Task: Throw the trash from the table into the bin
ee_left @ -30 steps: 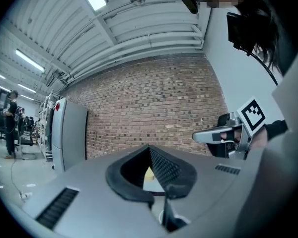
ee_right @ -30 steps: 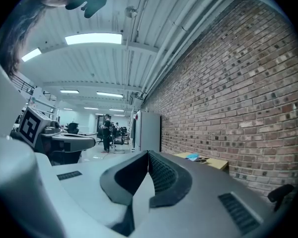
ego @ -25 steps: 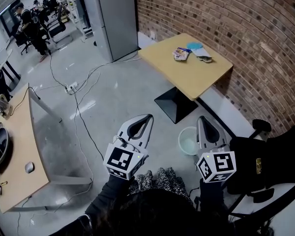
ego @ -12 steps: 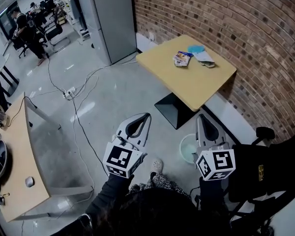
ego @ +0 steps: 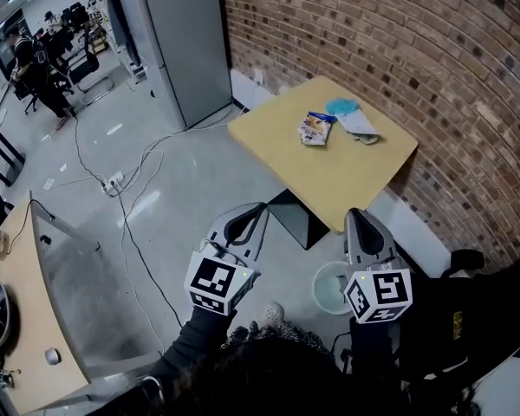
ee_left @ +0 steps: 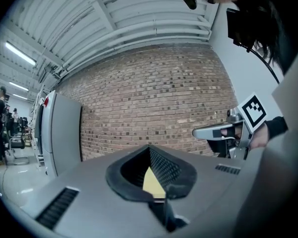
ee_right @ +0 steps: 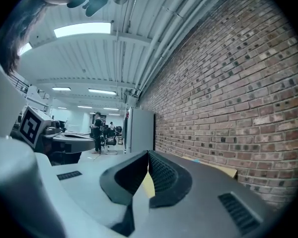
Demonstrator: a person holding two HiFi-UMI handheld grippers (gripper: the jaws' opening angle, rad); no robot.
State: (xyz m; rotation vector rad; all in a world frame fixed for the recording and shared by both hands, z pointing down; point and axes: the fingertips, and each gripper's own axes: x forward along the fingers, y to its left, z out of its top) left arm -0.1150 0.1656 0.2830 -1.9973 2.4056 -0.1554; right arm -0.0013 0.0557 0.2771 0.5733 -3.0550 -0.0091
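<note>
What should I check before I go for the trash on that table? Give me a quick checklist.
1. Trash present: ok. A snack packet, a blue piece and a crumpled wrapper lie together on the far side of the table.
2. Bin found: ok. A white bin stands on the floor by the table's base.
3. Empty left gripper: ok, jaws together, nothing between.
4. Empty right gripper: ok, same.
5. Jaws ready to grasp: not ok, both shut.
6. Trash in reach: seemingly not ok; both grippers are short of it.

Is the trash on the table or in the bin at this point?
On the table: a snack packet, a blue piece and a crumpled wrapper lie together near its far edge.
</note>
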